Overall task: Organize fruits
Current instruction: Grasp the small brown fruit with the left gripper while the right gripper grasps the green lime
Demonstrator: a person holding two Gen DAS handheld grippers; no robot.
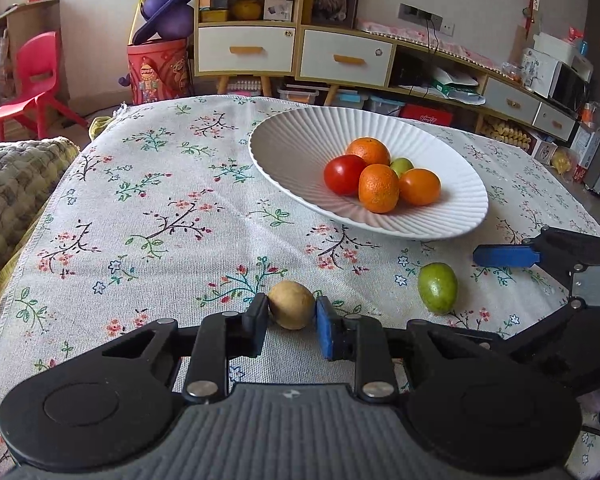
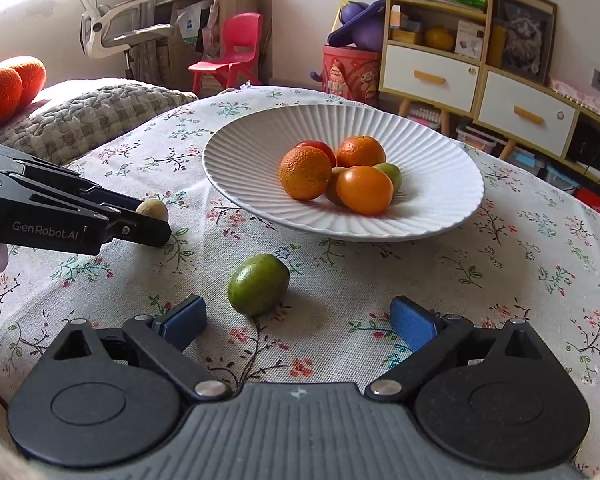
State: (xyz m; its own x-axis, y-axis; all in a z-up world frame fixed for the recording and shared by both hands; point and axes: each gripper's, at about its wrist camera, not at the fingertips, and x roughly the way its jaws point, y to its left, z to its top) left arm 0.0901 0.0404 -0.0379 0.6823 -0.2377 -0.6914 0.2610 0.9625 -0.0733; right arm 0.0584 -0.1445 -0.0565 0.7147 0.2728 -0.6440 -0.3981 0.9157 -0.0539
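A white ribbed plate (image 1: 284, 148) (image 2: 440, 168) on the floral tablecloth holds several fruits: oranges (image 1: 378, 188) (image 2: 305, 173), a red tomato (image 1: 343, 174) and a green fruit (image 1: 401, 165). My left gripper (image 1: 292, 312) is shut on a small tan fruit (image 1: 291, 304) that rests on the cloth; it also shows in the right wrist view (image 2: 153, 209). A green fruit (image 1: 437, 287) (image 2: 258, 284) lies on the cloth just ahead of my right gripper (image 2: 298, 322), which is open and empty. The right gripper's fingers (image 1: 504, 256) show at the right of the left wrist view.
A quilted cushion (image 1: 12, 188) (image 2: 88, 116) borders the table's left side. Shelves and drawers (image 1: 340, 56) stand behind the table, with a red chair (image 1: 36, 76) and a red bin (image 1: 158, 70) on the floor.
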